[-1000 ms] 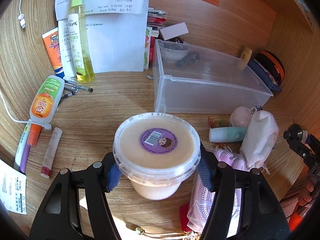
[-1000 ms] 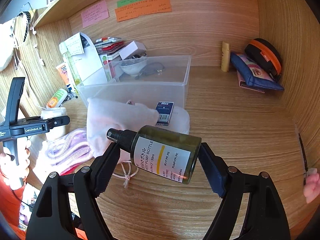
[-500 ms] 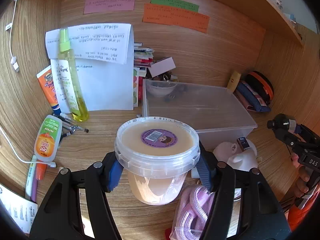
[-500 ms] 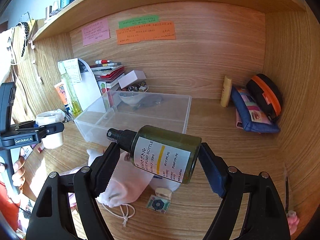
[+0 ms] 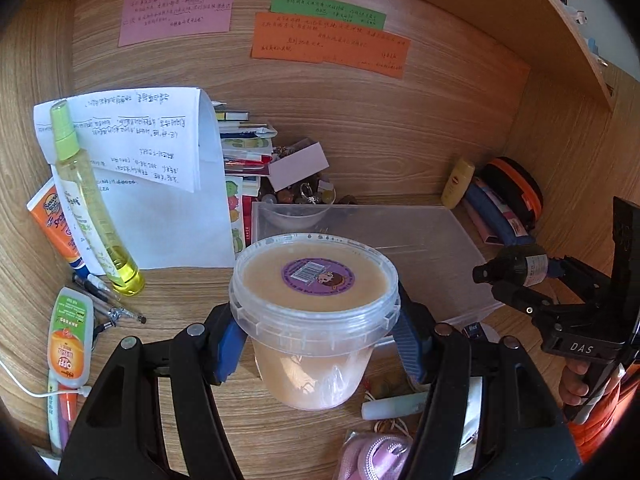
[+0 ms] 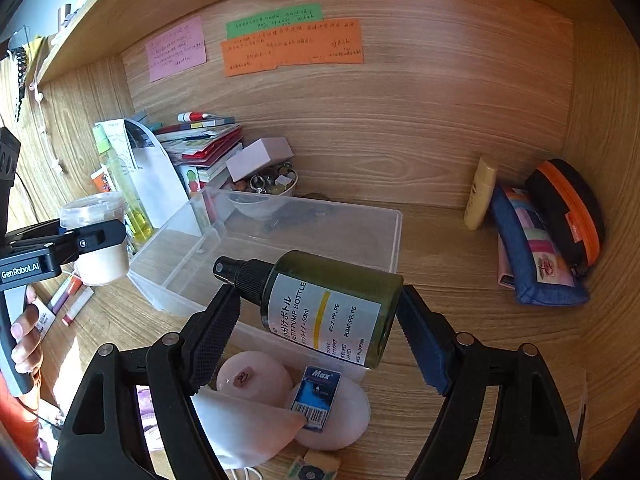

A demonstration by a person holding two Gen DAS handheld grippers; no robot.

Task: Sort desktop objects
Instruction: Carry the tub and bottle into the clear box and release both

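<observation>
My left gripper (image 5: 316,340) is shut on a clear plastic tub (image 5: 314,312) of beige cream with a purple sticker on its lid, held above the desk in front of the clear storage box (image 5: 452,248). My right gripper (image 6: 320,332) is shut on a dark green pump bottle (image 6: 328,308) lying sideways, held over the near edge of the clear box (image 6: 376,220). The tub also shows in the right wrist view (image 6: 98,236), and the bottle in the left wrist view (image 5: 516,268).
A yellow spray bottle (image 5: 92,204), an orange tube (image 5: 54,220), an OFF bottle (image 5: 70,340) and pens lie at left. Papers and books (image 5: 244,160) stand behind. A small yellow bottle (image 6: 480,192) and pouches (image 6: 536,248) sit at right. Pink pads and a Max box (image 6: 318,396) lie below.
Both grippers have lifted their objects higher. The tub and the bottle now sit nearer the clear box, and the back wall notes have come into view.
</observation>
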